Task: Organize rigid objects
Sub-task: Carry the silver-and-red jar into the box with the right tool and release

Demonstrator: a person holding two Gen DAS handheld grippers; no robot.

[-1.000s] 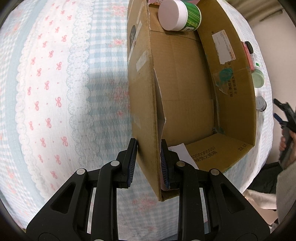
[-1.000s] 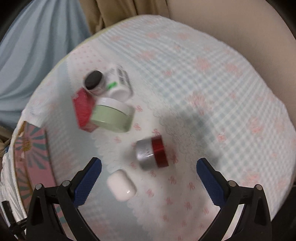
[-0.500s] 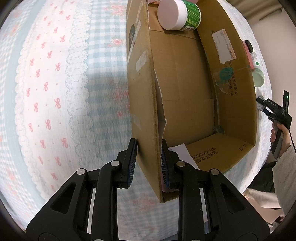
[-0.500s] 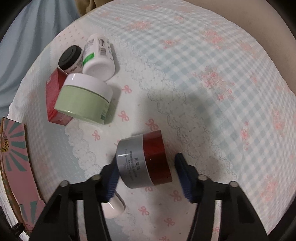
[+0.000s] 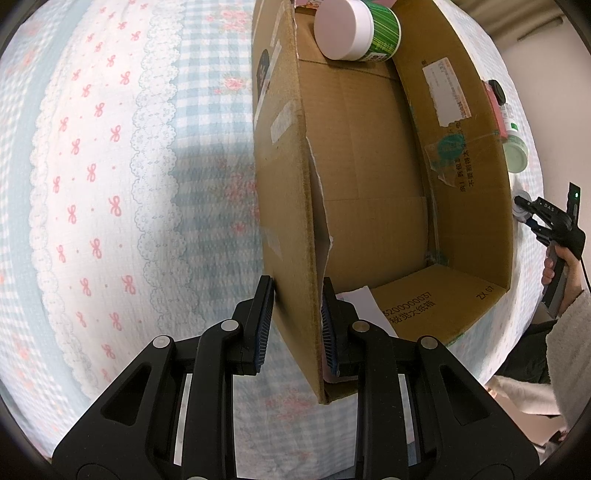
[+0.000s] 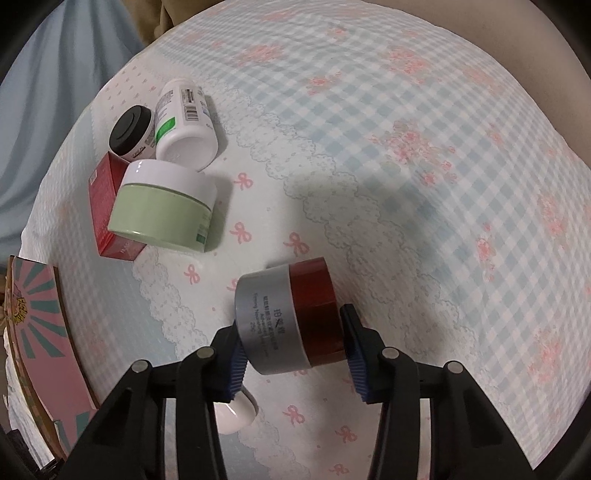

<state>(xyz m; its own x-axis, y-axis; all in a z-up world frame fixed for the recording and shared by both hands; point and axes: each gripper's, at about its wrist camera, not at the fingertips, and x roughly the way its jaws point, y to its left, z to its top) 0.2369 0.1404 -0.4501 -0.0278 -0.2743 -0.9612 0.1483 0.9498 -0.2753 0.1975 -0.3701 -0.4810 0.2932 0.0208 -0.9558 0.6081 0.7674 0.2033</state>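
Note:
My left gripper [image 5: 295, 325] is shut on the near side wall of an open cardboard box [image 5: 369, 155] lying on a patterned bedspread. A green jar with a white lid [image 5: 356, 27] sits at the box's far end. My right gripper [image 6: 291, 350] is shut on a silver and red jar [image 6: 290, 317] lying on its side on the bedspread. It also shows in the left wrist view [image 5: 543, 221], past the box's right wall. Further off lie a pale green jar [image 6: 164, 208], a red carton [image 6: 103, 206], a white bottle [image 6: 184, 122] and a black-lidded jar [image 6: 131, 129].
A small white case [image 6: 236, 413] lies under my right gripper's left finger. A pink box with a sunburst pattern [image 6: 37, 343] stands at the left edge. A white paper slip [image 5: 364, 306] lies inside the cardboard box near my left fingers.
My right gripper moved down over the silver and red jar and closed on it. The left gripper kept its hold on the box wall.

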